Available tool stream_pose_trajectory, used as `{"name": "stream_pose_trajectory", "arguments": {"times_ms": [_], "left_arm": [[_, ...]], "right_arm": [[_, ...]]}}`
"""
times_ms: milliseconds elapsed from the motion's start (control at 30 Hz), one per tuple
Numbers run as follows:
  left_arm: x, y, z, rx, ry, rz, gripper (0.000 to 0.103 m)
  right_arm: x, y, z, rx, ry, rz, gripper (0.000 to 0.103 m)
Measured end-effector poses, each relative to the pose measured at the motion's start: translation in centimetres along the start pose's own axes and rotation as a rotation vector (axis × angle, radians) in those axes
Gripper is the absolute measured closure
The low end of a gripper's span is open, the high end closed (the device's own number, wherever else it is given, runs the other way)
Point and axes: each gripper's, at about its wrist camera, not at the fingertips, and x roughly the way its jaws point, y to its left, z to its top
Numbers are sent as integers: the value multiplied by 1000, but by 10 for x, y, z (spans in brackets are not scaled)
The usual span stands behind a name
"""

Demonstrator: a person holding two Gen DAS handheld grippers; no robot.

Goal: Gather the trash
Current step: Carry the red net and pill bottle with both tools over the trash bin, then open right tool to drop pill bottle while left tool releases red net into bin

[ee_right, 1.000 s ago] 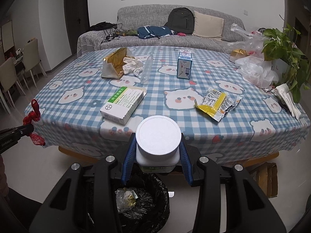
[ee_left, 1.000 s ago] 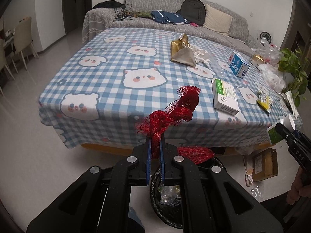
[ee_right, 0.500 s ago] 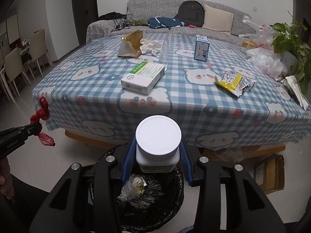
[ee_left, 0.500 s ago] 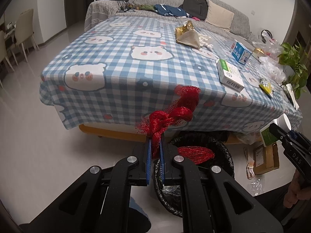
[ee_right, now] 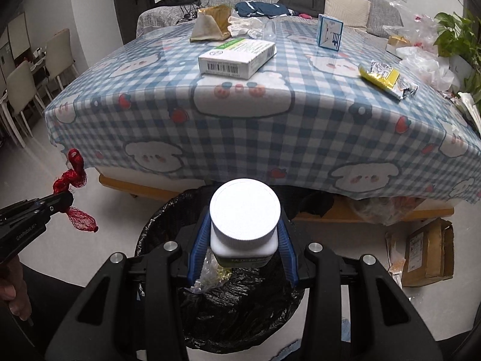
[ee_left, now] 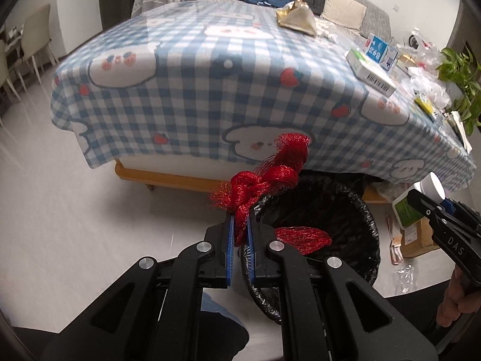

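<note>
The left gripper (ee_left: 240, 225) has its blue pads pinched together on a bunch of red mesh netting (ee_left: 264, 177); the netting's knotted part stands up beyond the fingertips and a loose tail hangs down to the right of them, over the black-lined trash bin (ee_left: 354, 210); in the right wrist view the same gripper (ee_right: 64, 201) shows at the left edge, left of the bin, with the netting (ee_right: 72, 177) above and below its tip. The right gripper (ee_right: 243, 240) is clamped on a white bottle (ee_right: 245, 213) with a ribbed white cap, one blue finger on each side of its body; the bottle sits directly over the bin (ee_right: 159, 219), whose liner holds crumpled clear and gold wrappers (ee_right: 210, 273) just below the fingers. Beyond both grippers stands the table under a blue checked cloth (ee_right: 270, 120); on it lie a white and green box (ee_right: 237, 57), a small blue carton (ee_right: 329, 31) and a yellow snack packet (ee_right: 387, 79), all well apart from the tongs.
</note>
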Motion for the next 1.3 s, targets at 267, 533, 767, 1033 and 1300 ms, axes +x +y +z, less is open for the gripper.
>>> {"name": "stream_pose_trajectory", "arguments": {"times_ms": [267,533,767,1033,1300], "left_arm": [[27,1,-12,0,28,21,97],[48,-4,-21,8,38,28,97],[60,-12,-24,17,55,27,97],[68,-32,-27,31,67,13,97],[75,-61,-25,70,69,-9,97]], "right_arm": [[22,10,-14,-18,24,17,63],[54,15,-20,-14,76,24,63],[67,21,-21,-41,88,15,63],[64,14,-20,-39,63,7,45],[57,-16,-20,6,38,-33,22]]}}
